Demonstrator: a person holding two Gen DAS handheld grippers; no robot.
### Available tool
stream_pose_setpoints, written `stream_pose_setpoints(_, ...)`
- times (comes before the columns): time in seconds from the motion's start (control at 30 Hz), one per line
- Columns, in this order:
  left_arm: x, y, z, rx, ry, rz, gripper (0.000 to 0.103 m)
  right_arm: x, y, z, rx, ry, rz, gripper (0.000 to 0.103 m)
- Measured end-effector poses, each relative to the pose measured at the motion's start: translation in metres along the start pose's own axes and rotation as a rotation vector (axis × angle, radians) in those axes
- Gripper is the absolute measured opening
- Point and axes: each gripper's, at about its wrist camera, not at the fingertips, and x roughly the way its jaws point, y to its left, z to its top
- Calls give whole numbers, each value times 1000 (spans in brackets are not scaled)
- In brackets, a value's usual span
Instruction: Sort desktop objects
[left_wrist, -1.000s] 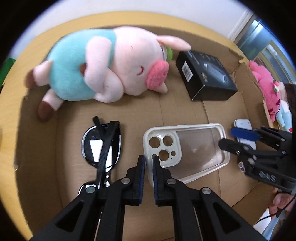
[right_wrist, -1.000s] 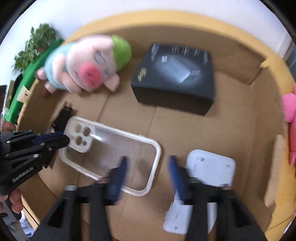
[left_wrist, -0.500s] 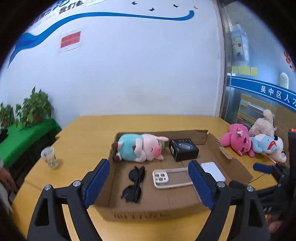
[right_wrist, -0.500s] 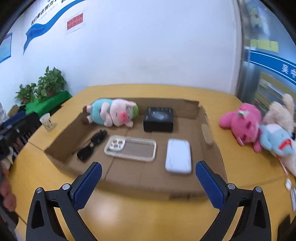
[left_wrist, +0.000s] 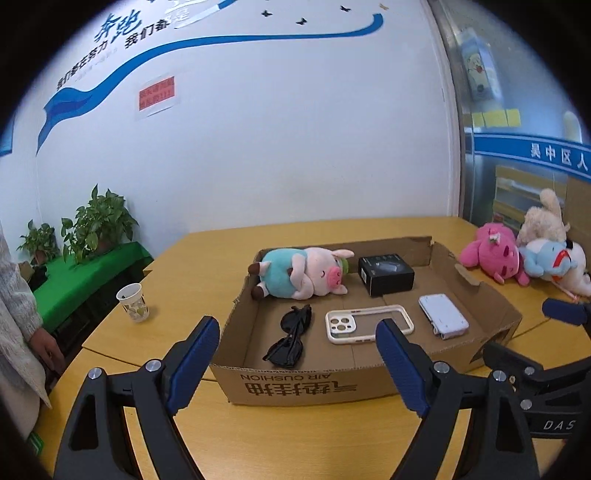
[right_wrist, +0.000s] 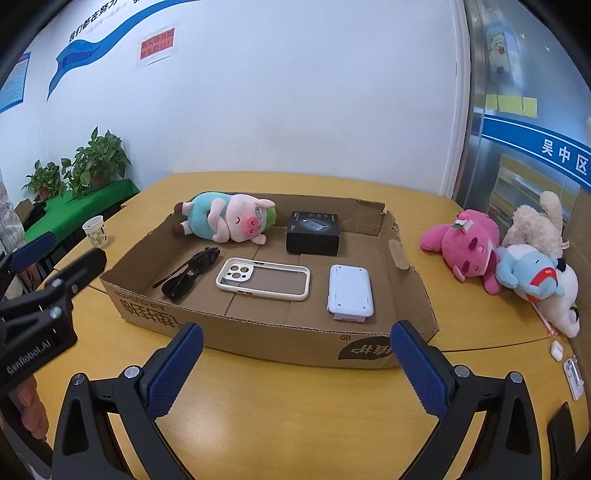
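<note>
A shallow cardboard box (left_wrist: 306, 384) (right_wrist: 258, 339) sits on the yellow table. In it lie a plush pig (left_wrist: 299, 277) (right_wrist: 225, 218), a black box (left_wrist: 386, 273) (right_wrist: 313, 232), black sunglasses (left_wrist: 290, 338) (right_wrist: 188, 275), a clear phone case (left_wrist: 364, 323) (right_wrist: 264, 277) and a white device (left_wrist: 443, 320) (right_wrist: 350, 293). My left gripper (left_wrist: 299, 360) is open and empty, held back in front of the box. My right gripper (right_wrist: 295, 363) is open and empty, also in front of the box, apart from it.
Pink, blue and cream plush toys (right_wrist: 498, 251) (left_wrist: 517, 254) lie on the table right of the box. A paper cup (left_wrist: 133, 302) (right_wrist: 95, 229) stands to the left. Small white items (right_wrist: 565, 362) lie at the right edge. A person (left_wrist: 22, 317) stands at left by potted plants (left_wrist: 96, 221).
Both grippers have pulled up and back out of the box and opened wide. The left was shut over the phone case a second ago. Everything stays in the box.
</note>
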Motion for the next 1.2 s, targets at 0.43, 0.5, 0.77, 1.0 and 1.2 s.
stream_pose_setpoints(0.43, 18, 5, -10, -42, 83, -35, 87, 12, -3, -4, 18, 27, 4, 103)
stream_pose_setpoints(0.5, 19, 4, -11, -43, 88, -35, 87, 13, -3, -4, 19, 31, 7, 103)
stream_pose_setpoints(0.77, 30, 7, -13, -60, 130, -48, 87, 18, -4, -7, 25, 44, 8, 103)
stream_pose_setpoints(1.0, 37, 4, -18, -55, 159, -54, 87, 21, -6, -5, 27, 40, 3, 103)
stream_pose_setpoints(1.2, 41, 6, -21, -63, 176, -65, 87, 22, -7, -4, 25, 33, 1, 103)
